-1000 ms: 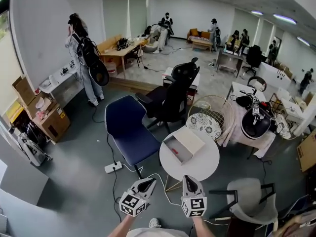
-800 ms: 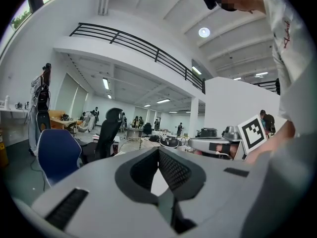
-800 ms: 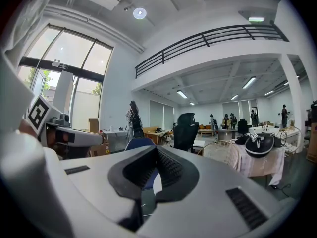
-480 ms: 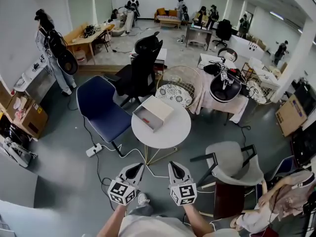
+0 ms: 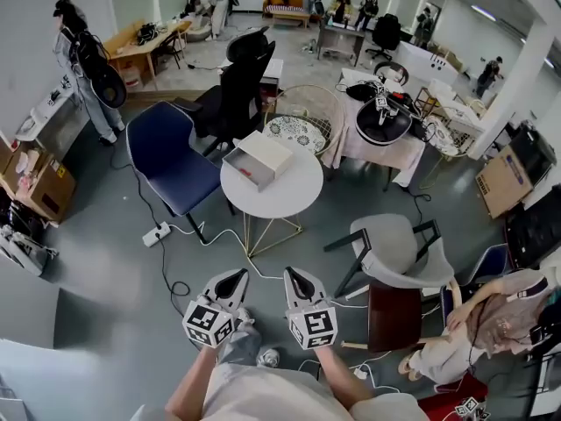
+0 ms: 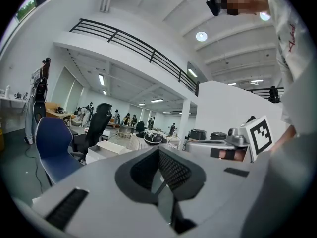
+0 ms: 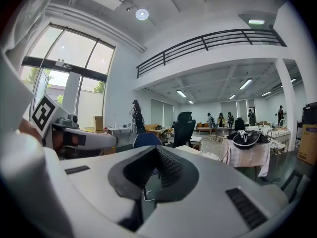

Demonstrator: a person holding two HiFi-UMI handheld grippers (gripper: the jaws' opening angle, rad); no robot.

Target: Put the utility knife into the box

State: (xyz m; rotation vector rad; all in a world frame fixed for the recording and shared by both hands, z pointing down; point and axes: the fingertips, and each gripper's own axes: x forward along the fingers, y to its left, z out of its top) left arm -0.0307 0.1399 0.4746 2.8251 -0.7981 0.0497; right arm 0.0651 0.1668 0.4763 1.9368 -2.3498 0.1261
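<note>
Both tools were clenched and empty: the left gripper [image 5: 235, 277] and right gripper [image 5: 292, 275] each had their jaws closed together with nothing between them, as their own views showed. They were held side by side, low and close to the person's body, pointing roughly level toward the round white table [image 5: 294, 198]. The table stood well apart from both, across bare grey floor, with a blue chair [image 5: 162, 160] to its left and a grey chair [image 5: 399, 248] to its right. The box [image 5: 270, 152] sat on the far-left part of the tabletop, its long axis running from near-left to far-right in the head view, with the open tray at the near-left end. The utility knife [image 5: 248, 173] was taken to be the small red sliver lying inside that tray; it was too small to confirm, and its own axis could not be read. The box lay almost dead ahead, between the lines of the two grippers, so neither hand was clearly nearer; the left sat slightly more on the tray's side. Judgement: the knife looked already placed, and no grasp was called for.
</note>
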